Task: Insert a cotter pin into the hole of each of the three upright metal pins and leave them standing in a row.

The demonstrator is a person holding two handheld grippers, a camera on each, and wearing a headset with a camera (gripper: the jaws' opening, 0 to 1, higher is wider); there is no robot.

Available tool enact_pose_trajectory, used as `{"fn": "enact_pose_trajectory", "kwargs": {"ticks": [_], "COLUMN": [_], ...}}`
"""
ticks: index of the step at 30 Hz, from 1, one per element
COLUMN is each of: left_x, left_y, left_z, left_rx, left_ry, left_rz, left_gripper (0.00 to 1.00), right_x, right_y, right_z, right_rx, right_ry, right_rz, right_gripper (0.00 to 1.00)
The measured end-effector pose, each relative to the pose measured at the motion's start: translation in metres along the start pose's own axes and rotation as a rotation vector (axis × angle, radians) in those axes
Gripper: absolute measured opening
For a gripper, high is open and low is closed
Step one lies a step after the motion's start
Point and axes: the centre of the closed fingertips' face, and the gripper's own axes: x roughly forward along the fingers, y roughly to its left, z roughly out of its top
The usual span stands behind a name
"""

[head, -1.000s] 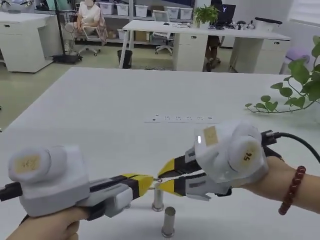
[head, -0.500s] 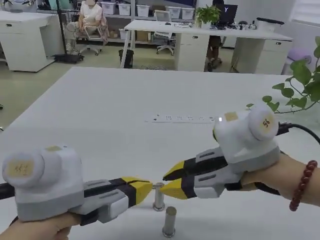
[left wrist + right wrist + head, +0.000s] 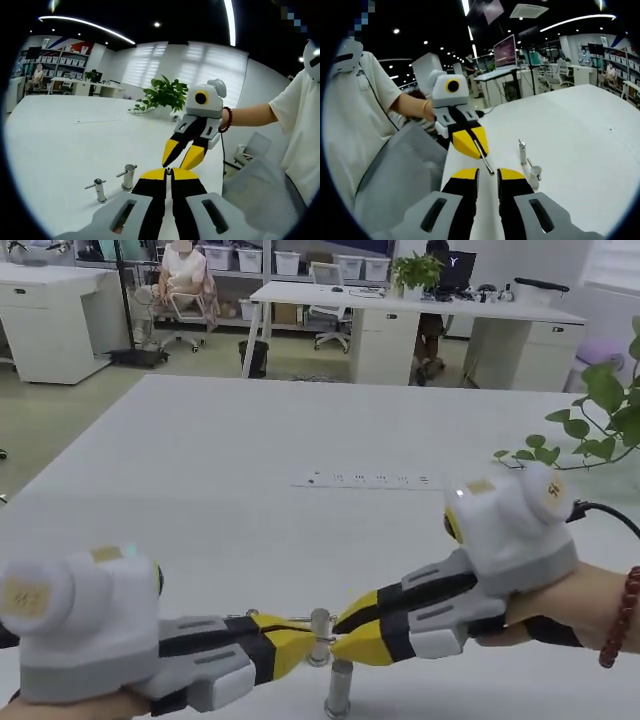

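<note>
Left tongs were clamped shut on a cotter pin, with its free end pointing into the gap of the right tongs, which were open. First metal pin and second metal pin stood on the tabletop just beside the left tongs' tips. Both looked cross-pinned. My read: two done, one cotter pin left to fit.

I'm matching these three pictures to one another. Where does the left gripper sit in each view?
Head view: the left gripper is at lower left, pointing right.
Left gripper view: the left gripper rises from bottom centre, tongs shut.
Right gripper view: the left gripper sits left of centre, a cotter pin sticking out of its tongs.
Shared landmark: the white table under it.
</note>
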Motion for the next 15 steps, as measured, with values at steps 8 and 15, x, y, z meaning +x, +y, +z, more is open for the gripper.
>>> {"fn": "enact_pose_trajectory", "kwargs": {"ticks": [8,15], "left_x": [0.001,-0.001], "left_y": [-0.014,-0.019], "left_z": [-0.003,-0.006], "left_rx": [0.008,0.008], "left_ry": [0.007,0.008], "left_rz": [-0.077,-0.113], "left_gripper": [0.00,0.00], "right_x": [0.000,0.001], "right_y": [0.015,0.022], "right_z": [-0.005,-0.009], "right_rx": [0.003,-0.002], "right_ry": [-0.003,-0.001], "right_rz": [0.076,0.106], "right_gripper": [0.13,0.08]}}
